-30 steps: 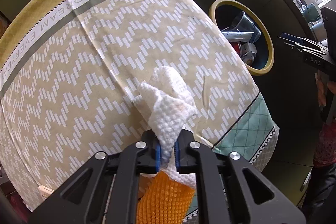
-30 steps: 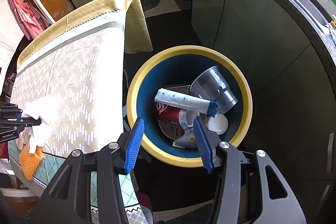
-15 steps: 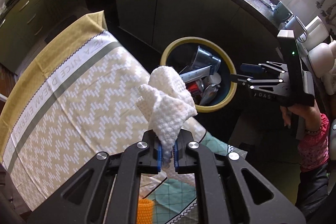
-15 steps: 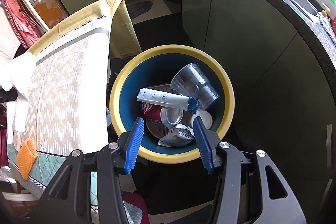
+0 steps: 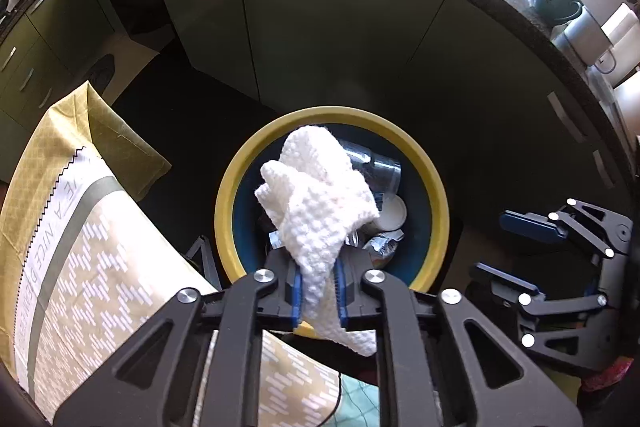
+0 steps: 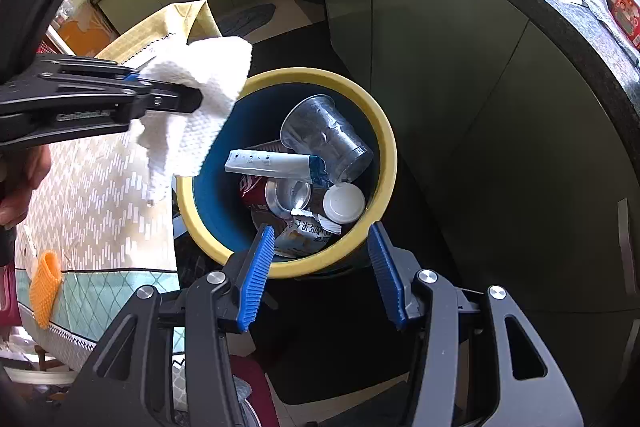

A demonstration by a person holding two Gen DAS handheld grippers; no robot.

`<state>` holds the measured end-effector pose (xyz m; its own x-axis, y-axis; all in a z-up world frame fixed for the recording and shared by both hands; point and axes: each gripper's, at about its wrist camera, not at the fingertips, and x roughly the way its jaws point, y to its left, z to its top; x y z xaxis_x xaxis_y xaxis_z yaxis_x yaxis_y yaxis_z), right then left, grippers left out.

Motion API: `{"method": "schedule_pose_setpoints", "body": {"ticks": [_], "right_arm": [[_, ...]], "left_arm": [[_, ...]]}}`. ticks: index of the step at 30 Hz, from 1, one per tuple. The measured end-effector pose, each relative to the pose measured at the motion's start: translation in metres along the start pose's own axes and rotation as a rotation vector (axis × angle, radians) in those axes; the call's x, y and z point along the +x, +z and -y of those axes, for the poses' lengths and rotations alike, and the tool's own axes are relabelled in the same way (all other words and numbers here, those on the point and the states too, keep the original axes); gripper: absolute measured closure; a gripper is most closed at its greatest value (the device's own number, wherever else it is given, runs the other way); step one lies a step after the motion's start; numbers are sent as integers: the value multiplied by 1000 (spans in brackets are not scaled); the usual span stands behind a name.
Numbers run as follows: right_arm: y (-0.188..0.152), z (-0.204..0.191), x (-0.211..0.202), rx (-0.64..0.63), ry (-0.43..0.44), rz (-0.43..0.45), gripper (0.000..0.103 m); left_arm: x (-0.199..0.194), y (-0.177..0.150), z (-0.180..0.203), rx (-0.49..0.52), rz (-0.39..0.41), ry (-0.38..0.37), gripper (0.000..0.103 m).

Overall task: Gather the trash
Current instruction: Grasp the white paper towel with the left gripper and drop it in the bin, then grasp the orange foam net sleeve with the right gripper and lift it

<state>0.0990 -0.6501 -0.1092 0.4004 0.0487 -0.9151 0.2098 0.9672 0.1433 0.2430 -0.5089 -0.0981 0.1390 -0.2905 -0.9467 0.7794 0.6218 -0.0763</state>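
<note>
My left gripper (image 5: 317, 293) is shut on a crumpled white paper towel (image 5: 316, 203) and holds it in the air over the near-left rim of a blue bin with a yellow rim (image 5: 438, 195). In the right wrist view the towel (image 6: 192, 115) hangs from the left gripper (image 6: 192, 99) above the bin's (image 6: 384, 131) left edge. My right gripper (image 6: 322, 275) is open and empty, just in front of the bin. It also shows in the left wrist view (image 5: 508, 247). The bin holds a clear plastic cup (image 6: 324, 135), a white-blue wrapper (image 6: 276, 163), a red can (image 6: 256, 191) and a white lid (image 6: 344, 203).
A table with a beige zigzag cloth (image 5: 100, 267) stands left of the bin. An orange mesh piece (image 6: 45, 287) lies near the table's front edge. Dark green cabinets (image 5: 320, 27) and a dark counter (image 5: 520, 11) curve behind the bin.
My left gripper has carried the towel up off the table and to the right, to above the bin's rim. The right gripper has stayed open near the bin.
</note>
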Motion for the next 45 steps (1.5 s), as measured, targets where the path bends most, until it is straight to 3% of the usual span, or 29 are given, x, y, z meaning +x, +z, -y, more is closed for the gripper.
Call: {"method": "schedule_pose_setpoints", "body": {"ticks": [2, 3, 11, 19, 28, 35, 41, 45], "right_arm": [[0, 1, -1, -1, 0, 1, 52], [-1, 2, -1, -3, 1, 1, 52], [-6, 0, 2, -14, 3, -14, 51], [-16, -37, -5, -102, 26, -22, 51], [-25, -144, -3, -326, 156, -55, 51], [-35, -251, 7, -515, 295, -145, 51], [-51, -330, 21, -629, 400, -274, 51], [-53, -357, 34, -662, 380, -318, 47]], "left_arm": [[7, 3, 0, -8, 4, 13, 45], [8, 3, 0, -10, 13, 20, 42], [-28, -26, -12, -10, 26, 7, 43], [-84, -125, -54, -82, 11, 11, 43], [-149, -271, -138, -289, 32, 88, 43], [-187, -365, -186, -453, 39, 155, 42], [-197, -402, -201, -501, 44, 173, 42], [-200, -409, -200, -482, 48, 174, 41]]}}
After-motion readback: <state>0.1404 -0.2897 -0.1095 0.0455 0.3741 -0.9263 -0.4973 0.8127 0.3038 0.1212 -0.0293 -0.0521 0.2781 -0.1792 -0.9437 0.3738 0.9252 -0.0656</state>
